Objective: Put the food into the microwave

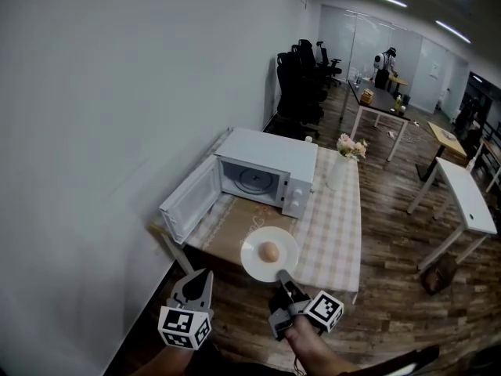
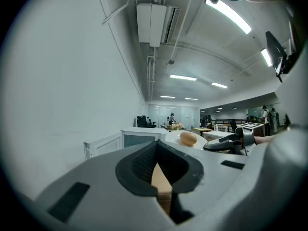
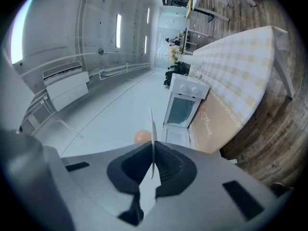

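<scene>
Right gripper [image 1: 282,276] clamped on rim of white plate [image 1: 254,263], held level over near edge of table [image 1: 338,227]; round tan food [image 1: 268,251] sits on plate; microwave [image 1: 270,163] beyond, door [image 1: 191,203] swung open; left gripper [image 1: 193,285] closed, empty, beside plate.

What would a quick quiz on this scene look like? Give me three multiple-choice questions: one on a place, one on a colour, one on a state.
1. The microwave's door is:
A. open
B. shut
C. missing

2. The plate is:
A. inside the microwave
B. clamped in the right gripper
C. on top of the microwave

3. The food on the plate is:
A. green
B. light orange-brown
C. blue

Answers:
1 A: the door is swung wide and the cavity shows.
2 B: the right gripper view shows the plate's rim pinched between the jaws, short of the microwave.
3 B: the head view shows one small tan lump.
</scene>
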Demonstrator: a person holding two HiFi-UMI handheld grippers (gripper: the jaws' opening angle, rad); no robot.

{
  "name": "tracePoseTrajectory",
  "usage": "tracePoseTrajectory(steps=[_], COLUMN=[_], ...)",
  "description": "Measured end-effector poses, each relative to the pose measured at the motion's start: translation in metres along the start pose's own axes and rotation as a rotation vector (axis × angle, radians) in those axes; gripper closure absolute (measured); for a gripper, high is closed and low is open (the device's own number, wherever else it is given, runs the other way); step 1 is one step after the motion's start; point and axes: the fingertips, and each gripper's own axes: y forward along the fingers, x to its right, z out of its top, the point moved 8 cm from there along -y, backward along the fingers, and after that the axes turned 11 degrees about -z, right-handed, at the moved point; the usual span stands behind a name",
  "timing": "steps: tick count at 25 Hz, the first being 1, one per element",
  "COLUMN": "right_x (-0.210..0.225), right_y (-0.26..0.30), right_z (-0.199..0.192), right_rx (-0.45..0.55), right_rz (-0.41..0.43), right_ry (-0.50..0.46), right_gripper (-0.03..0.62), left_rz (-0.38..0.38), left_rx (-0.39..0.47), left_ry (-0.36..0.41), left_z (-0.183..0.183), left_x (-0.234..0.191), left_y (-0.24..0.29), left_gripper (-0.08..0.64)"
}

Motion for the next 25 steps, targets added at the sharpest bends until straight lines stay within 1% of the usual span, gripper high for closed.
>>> tracePoseTrajectory(steps=[10, 17, 22, 25], right_x=[-0.020, -0.027, -0.034, -0.038], right_y=[0.053, 0.079, 0.094, 0.101], right_z=[-0.022, -0.038, -0.053, -0.061], right_rx=[0.038, 0.073, 0.102, 0.122], right_rz=[-0.038, -0.063, -0.079, -0.083], right_ry=[0.000, 0.001, 0.002, 0.003], right_gripper=[0.573, 0.574, 0.573, 0.574], left_rz=[-0.061, -0.116, -0.159, -0.182], left_rx=[0.009, 0.010, 0.005, 0.011], left_ry=[-0.003, -0.011, -0.002, -0.011], left_z=[0.011, 0.008, 0.005, 0.007], left_x=[-0.066, -0.100, -0.123, -0.133], left_y=[0.018, 0.028, 0.028, 0.025], left_gripper=[0.552, 0.552, 0.552, 0.552])
